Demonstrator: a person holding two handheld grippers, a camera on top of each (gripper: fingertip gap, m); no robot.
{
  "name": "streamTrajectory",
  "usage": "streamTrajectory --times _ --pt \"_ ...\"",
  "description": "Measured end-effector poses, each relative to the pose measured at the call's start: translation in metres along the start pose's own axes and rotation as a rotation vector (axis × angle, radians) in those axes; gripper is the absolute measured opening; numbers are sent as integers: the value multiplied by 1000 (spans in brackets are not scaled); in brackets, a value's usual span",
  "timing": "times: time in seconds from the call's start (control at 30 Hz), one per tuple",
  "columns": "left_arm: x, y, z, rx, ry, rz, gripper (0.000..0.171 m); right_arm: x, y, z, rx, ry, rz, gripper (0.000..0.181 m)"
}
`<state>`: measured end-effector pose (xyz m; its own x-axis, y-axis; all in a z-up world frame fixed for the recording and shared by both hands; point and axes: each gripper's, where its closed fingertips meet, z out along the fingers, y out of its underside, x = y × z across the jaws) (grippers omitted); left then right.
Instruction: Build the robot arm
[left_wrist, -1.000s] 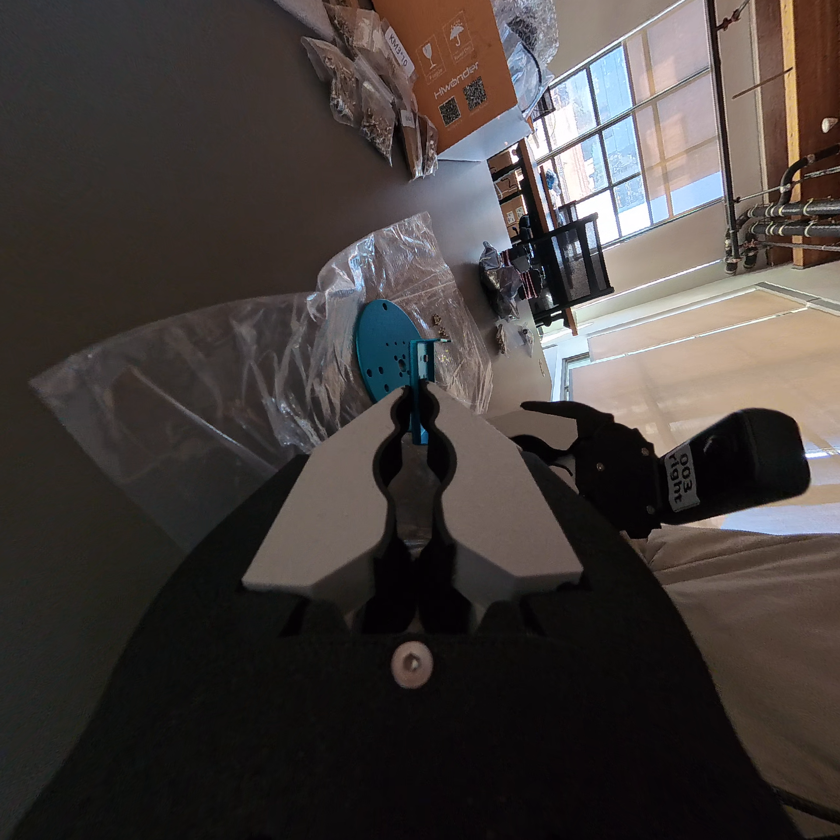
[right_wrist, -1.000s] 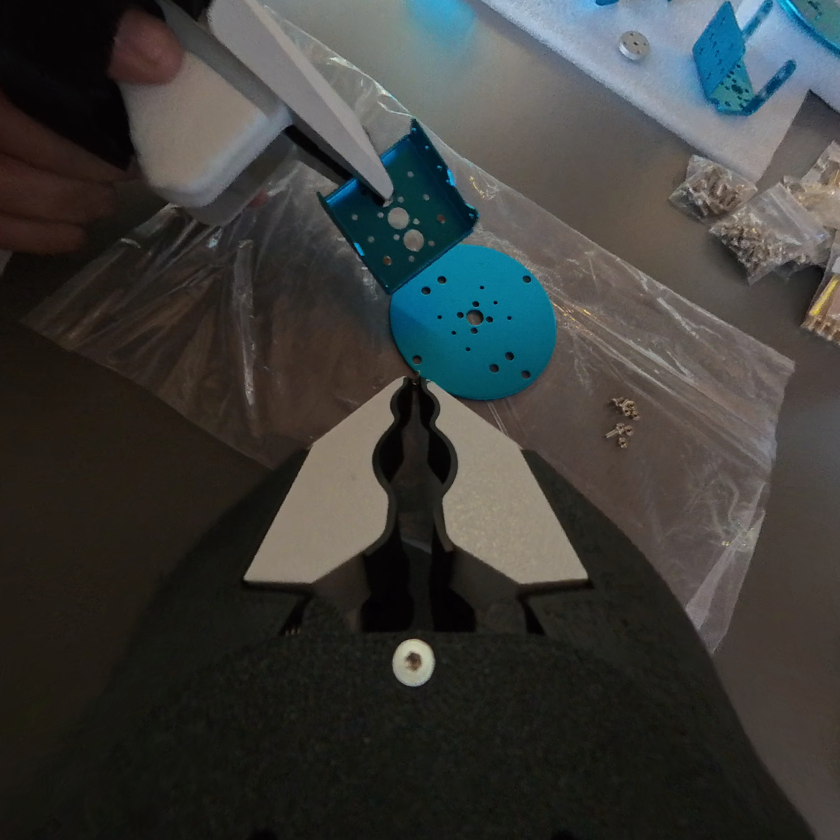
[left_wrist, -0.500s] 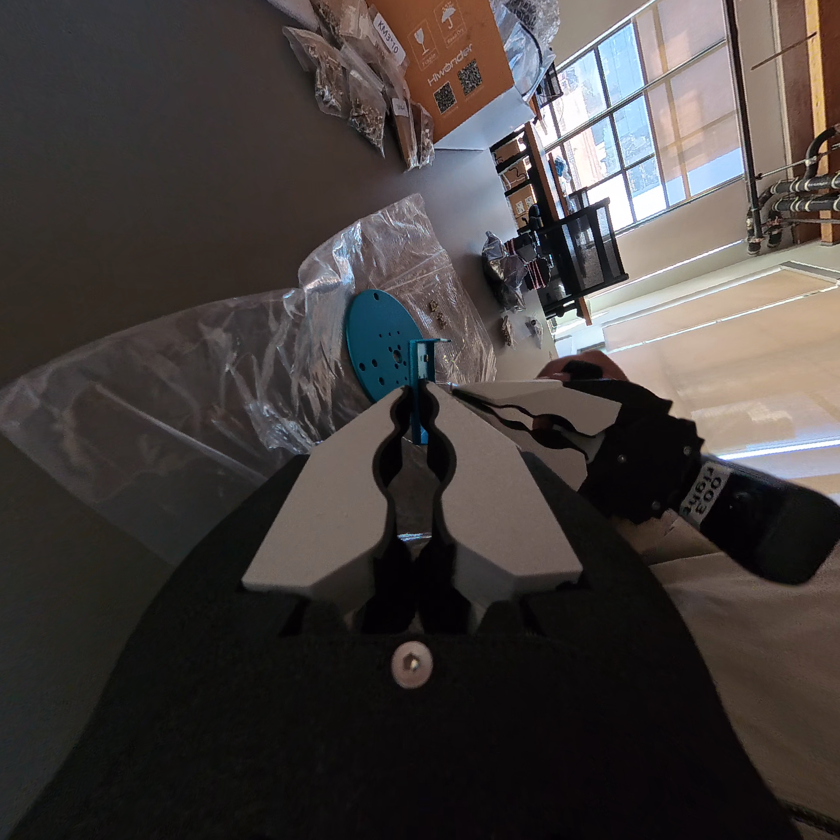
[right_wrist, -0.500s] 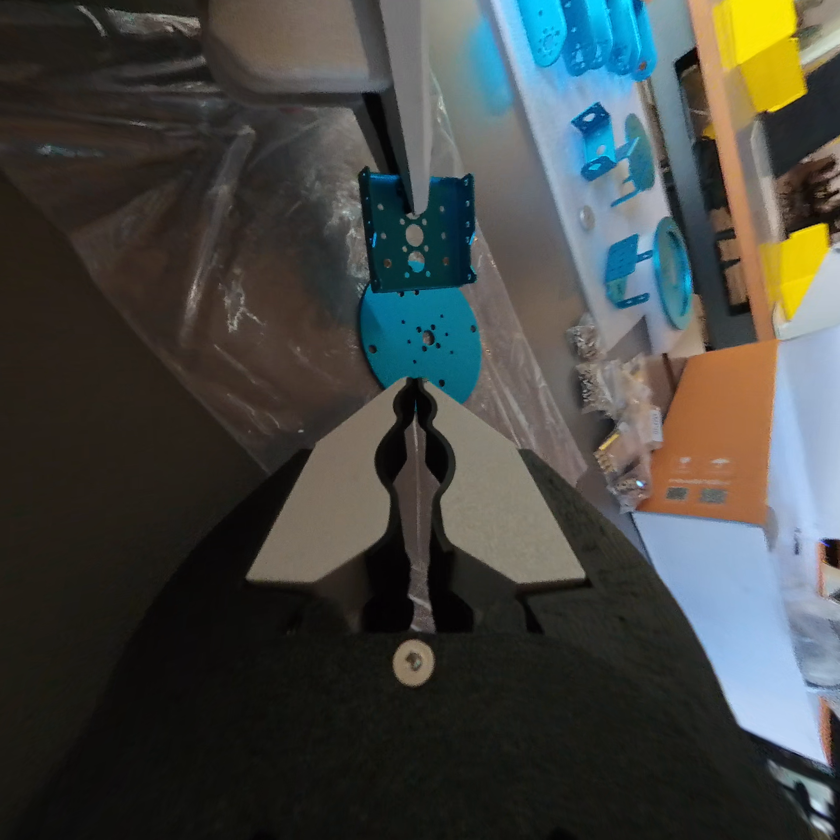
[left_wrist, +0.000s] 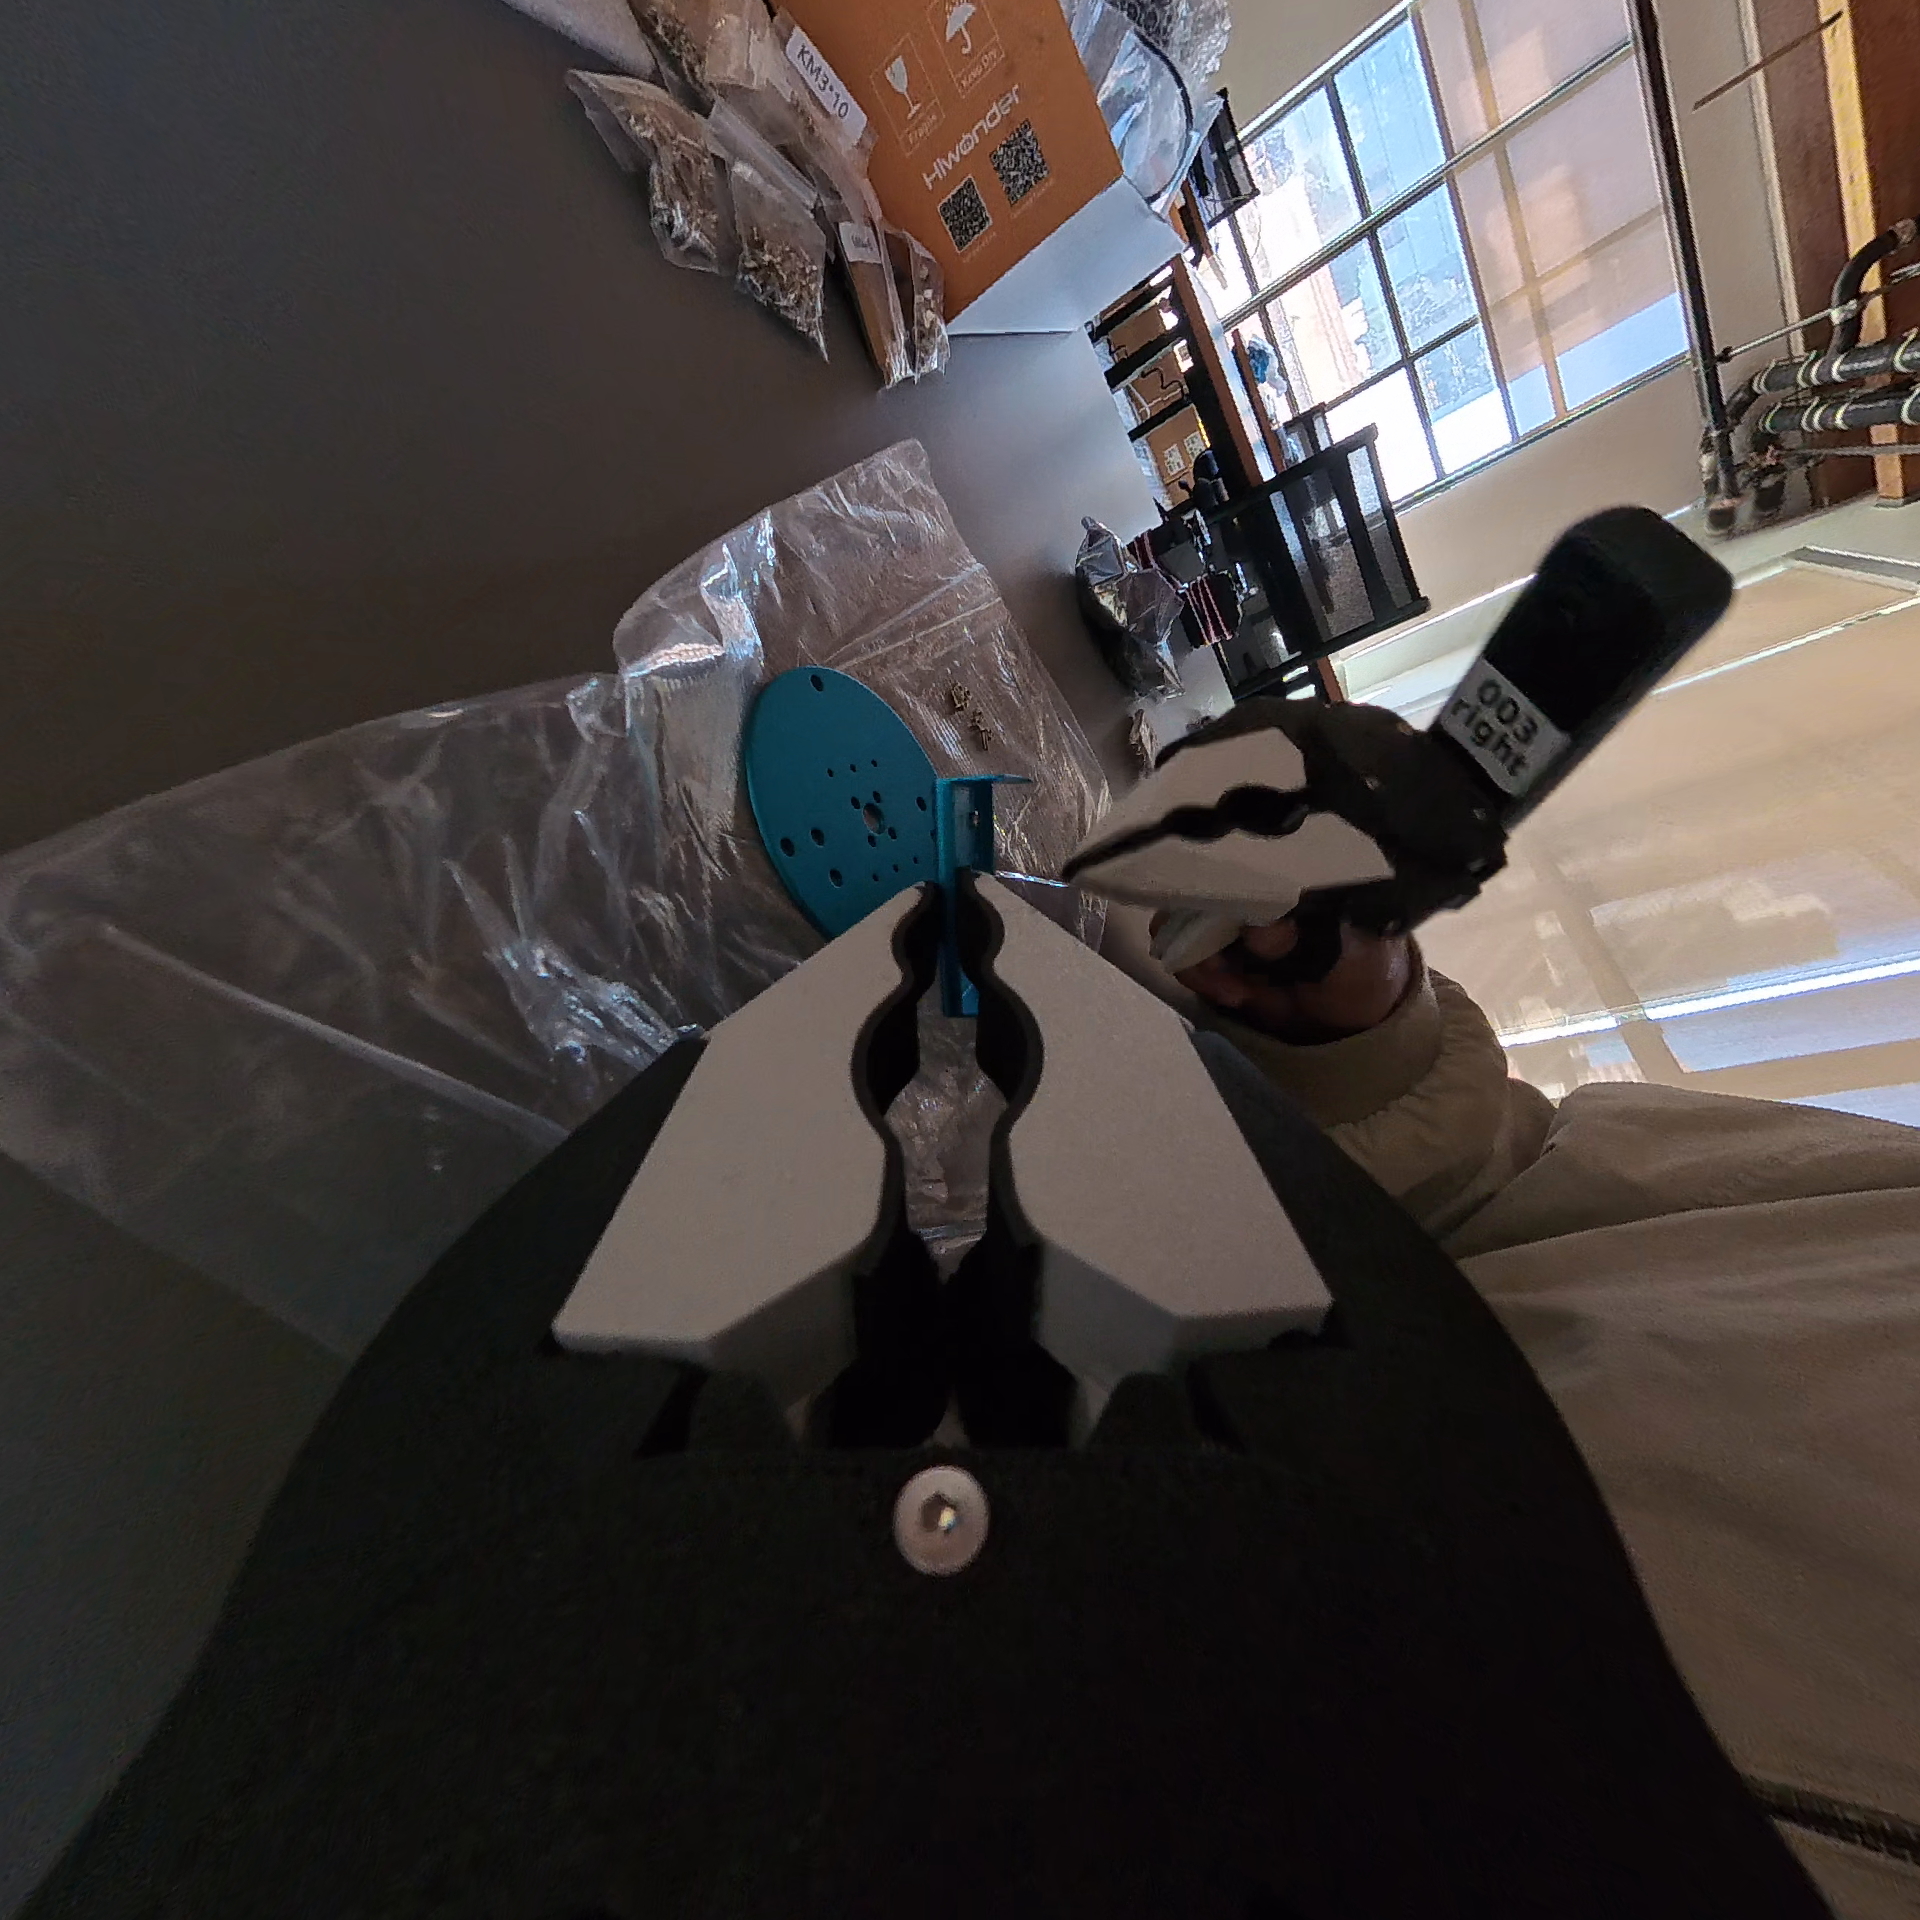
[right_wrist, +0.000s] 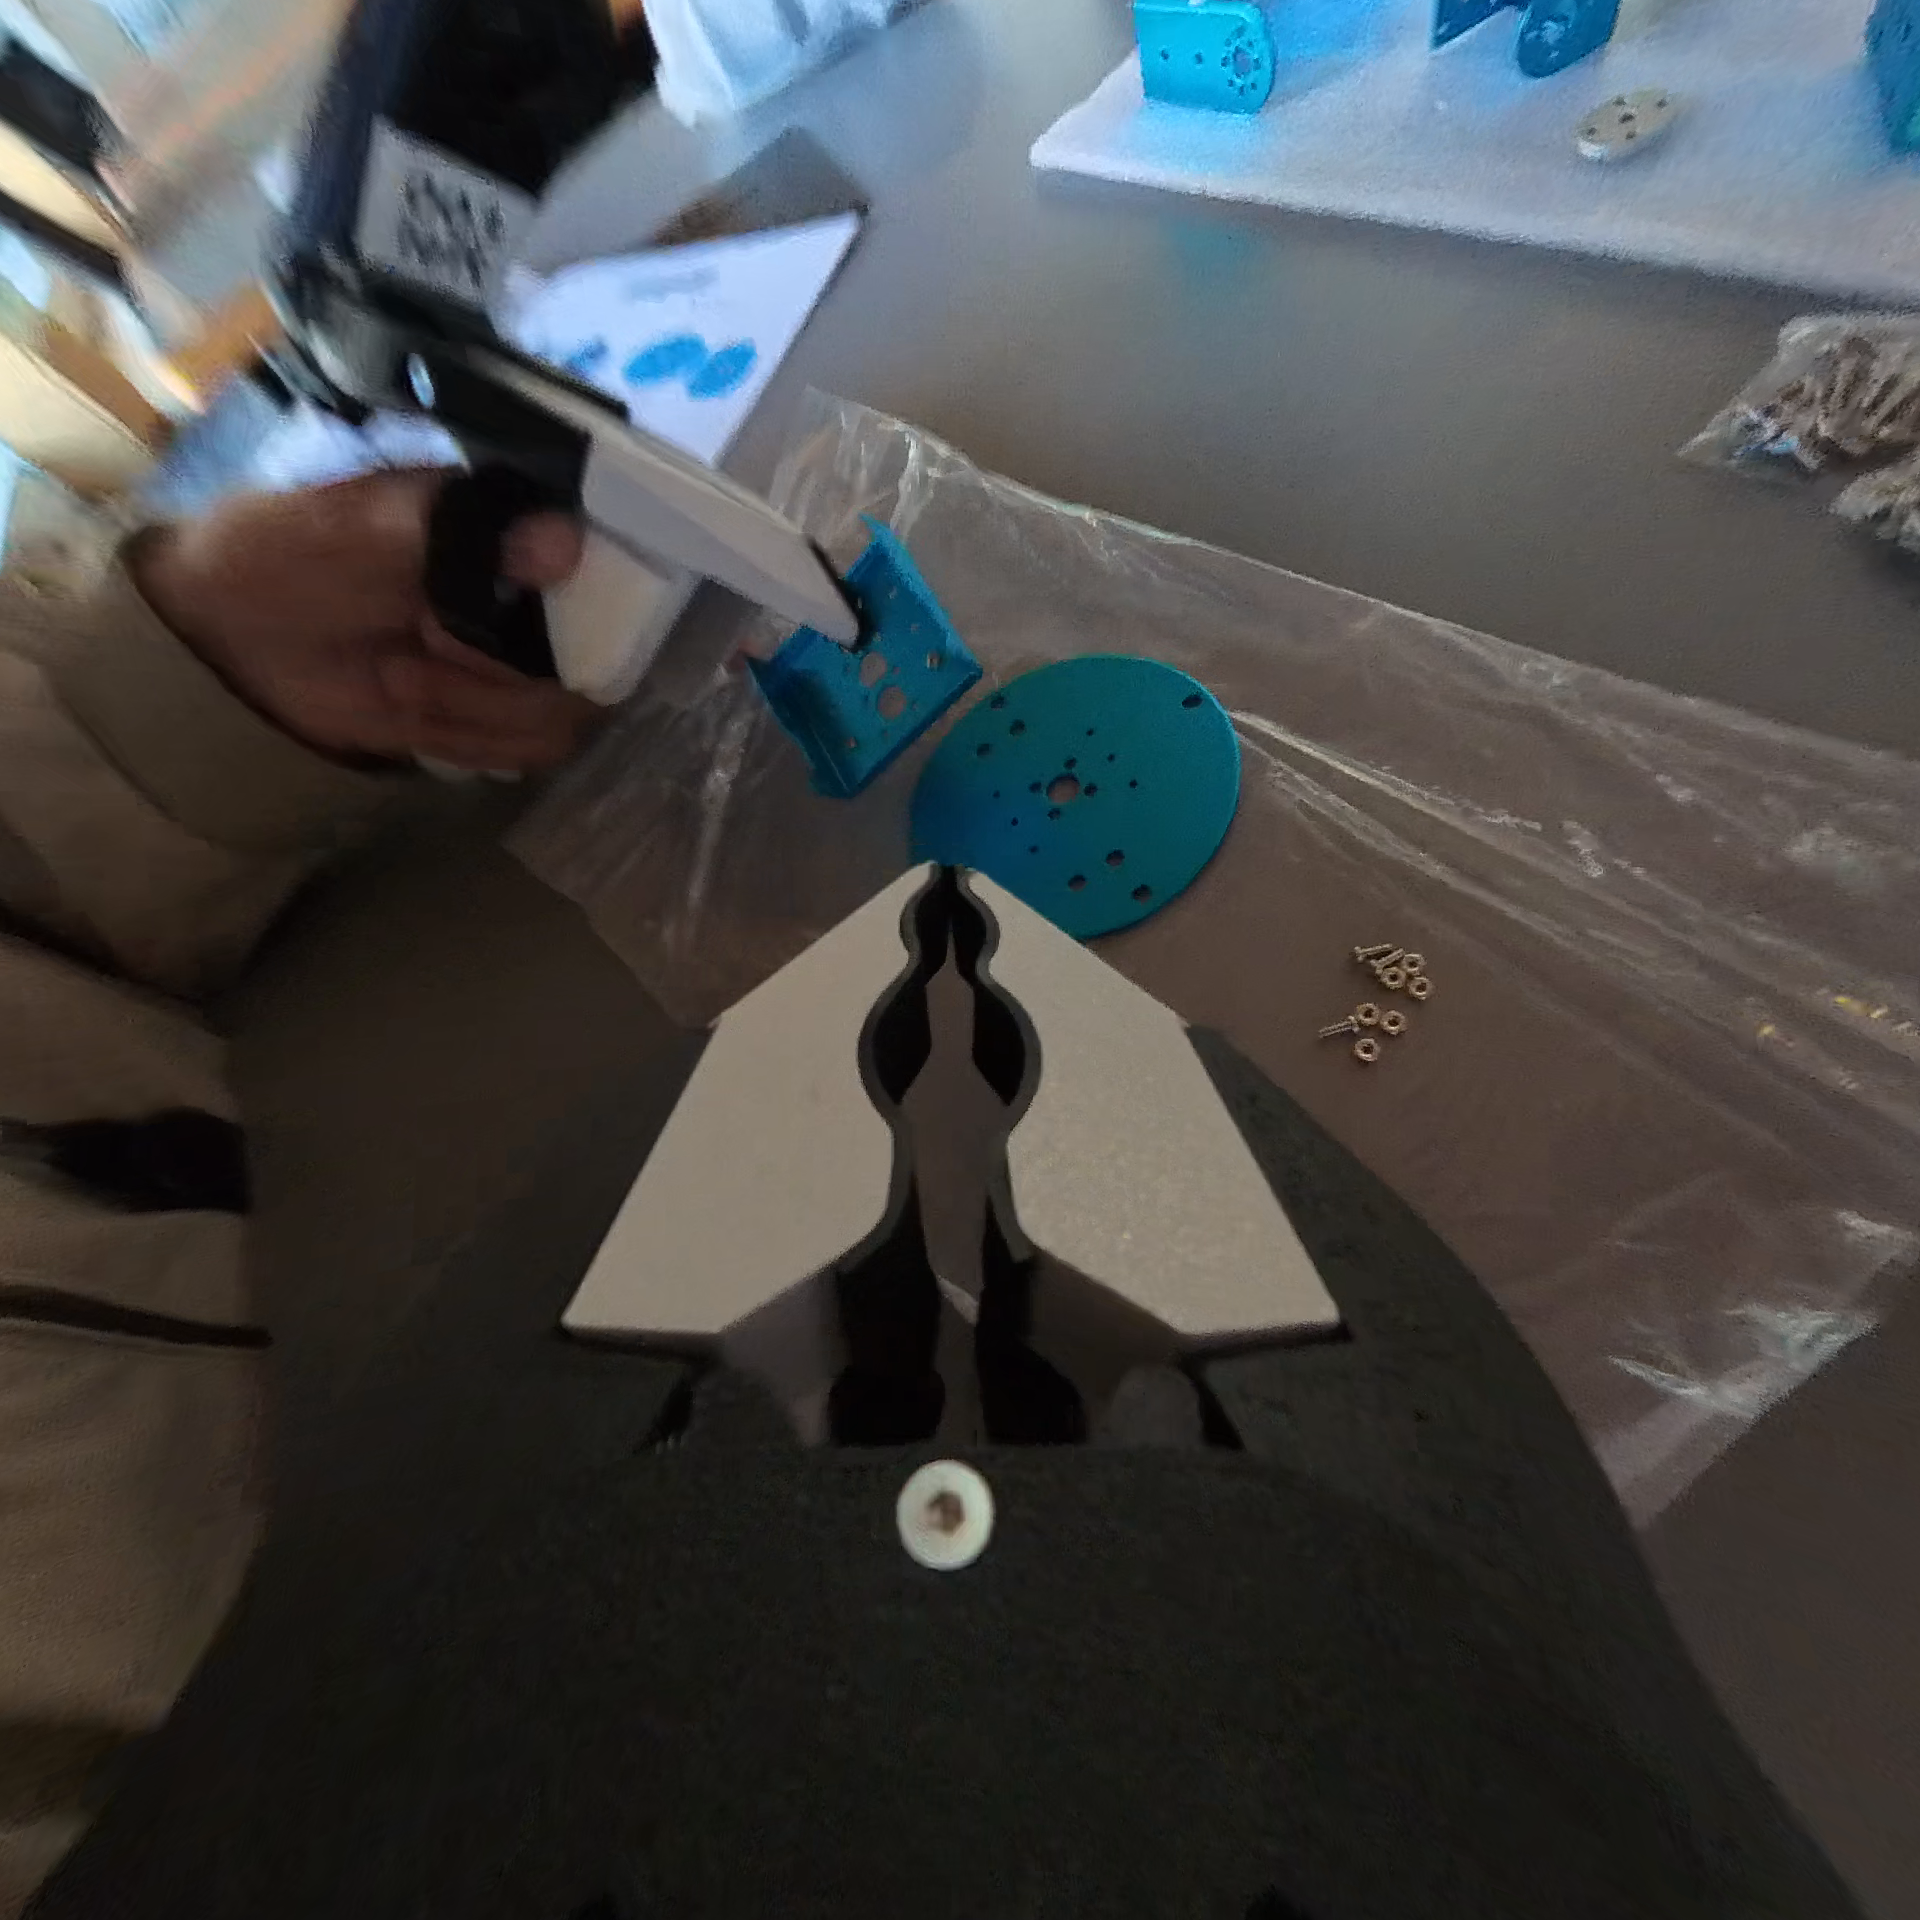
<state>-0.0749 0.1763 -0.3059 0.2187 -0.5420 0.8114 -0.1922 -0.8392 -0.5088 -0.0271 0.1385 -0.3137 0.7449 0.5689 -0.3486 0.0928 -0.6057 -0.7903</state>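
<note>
My left gripper (left_wrist: 961, 906) is shut on the edge of a blue perforated U-bracket (left_wrist: 964, 831) and holds it just above a crinkled clear plastic bag (left_wrist: 416, 883). In the right wrist view the left gripper (right_wrist: 847, 623) grips the bracket (right_wrist: 883, 696) beside a blue round perforated disc (right_wrist: 1081, 790), which lies flat on the bag (right_wrist: 1507, 790); the disc also shows in the left wrist view (left_wrist: 831, 790). My right gripper (right_wrist: 948, 878) is shut, with nothing visible between its tips, and hovers near the disc's edge. In the left wrist view the right gripper (left_wrist: 1081, 868) points at the bracket.
Small screws and nuts (right_wrist: 1377, 1003) lie on the bag right of the disc. Bags of hardware (left_wrist: 748, 208) and an orange cardboard box (left_wrist: 966, 135) stand farther back. A white foam sheet (right_wrist: 1403, 156) carries more blue parts. A printed paper (right_wrist: 686, 322) lies at the left. Some 7 cm of space lies between my two pairs of fingers.
The right gripper has swung round and drawn slightly back from the bracket. It stays shut. The left gripper keeps its hold on the bracket, almost still.
</note>
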Motion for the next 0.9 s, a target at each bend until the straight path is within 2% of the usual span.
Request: streamTrajectory --times 0.03,0.1,0.2,0.33,0.4,0.53,0.6,0.73,0.9 --pt "0 0 0 1 0 1 1 -3 6 2 -49 20 -87 0" --pt "0 0 0 -1 -1 1 1 0 18 7 -149 115 -247 13" --pt "0 0 0 -3 2 -2 2 -1 19 8 -189 189 -472 11" --pt "2 4 3 -23 14 4 1 1 23 3 -355 136 -792 19" --pt "2 5 4 -30 11 15 1 6 16 1 -405 131 -961 13" --pt "-3 4 3 -26 -15 26 1 2 9 8 -404 7 -1204 0" --pt "-6 3 2 -25 -32 25 1 4 9 9 -432 -45 -1263 0" --pt "-8 2 1 -19 -31 13 1 2 19 7 -567 -190 -1249 13" --pt "-9 2 1 -18 -42 22 1 1 18 12 -635 -266 -1360 9"
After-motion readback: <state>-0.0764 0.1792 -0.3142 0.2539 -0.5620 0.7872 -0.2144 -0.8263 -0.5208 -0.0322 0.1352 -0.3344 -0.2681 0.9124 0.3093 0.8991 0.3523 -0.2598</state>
